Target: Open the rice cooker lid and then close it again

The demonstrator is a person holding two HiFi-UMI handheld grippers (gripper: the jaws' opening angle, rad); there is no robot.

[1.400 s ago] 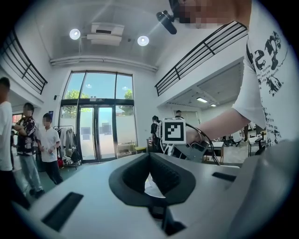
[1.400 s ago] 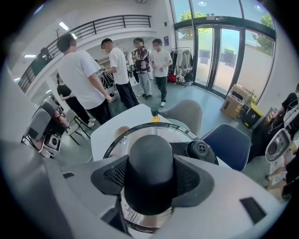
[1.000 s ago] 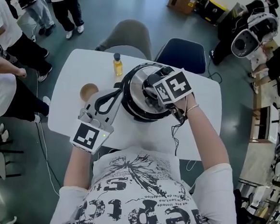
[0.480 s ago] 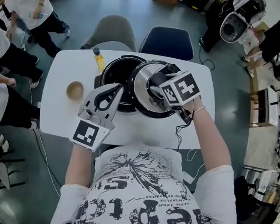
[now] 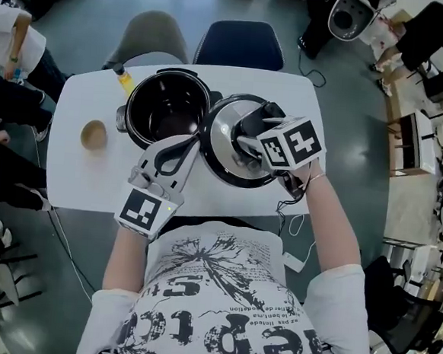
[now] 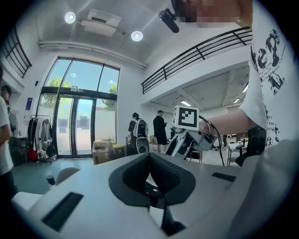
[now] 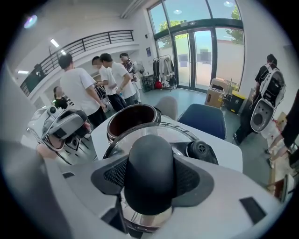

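Print in large dark letters runs across the person's shirt (image 5: 228, 287), upside down in the head view and not surely readable. A square black-and-white marker (image 5: 291, 142) tops the right gripper (image 5: 244, 136), whose jaws are clamped partway closed on the black knob (image 7: 150, 175) of the lid (image 5: 222, 153). The lid is held just right of the open rice cooker (image 5: 166, 103) on the white table (image 5: 76, 176). The left gripper (image 6: 149, 156) has its jaws together on nothing, tips near the cooker's rim.

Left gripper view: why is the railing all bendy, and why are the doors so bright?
Left gripper view: the wide-angle lens curves the railing and blacks out the corners; daylight glares through the glass doors. Right gripper view: same curving, and the lid knob looms huge.
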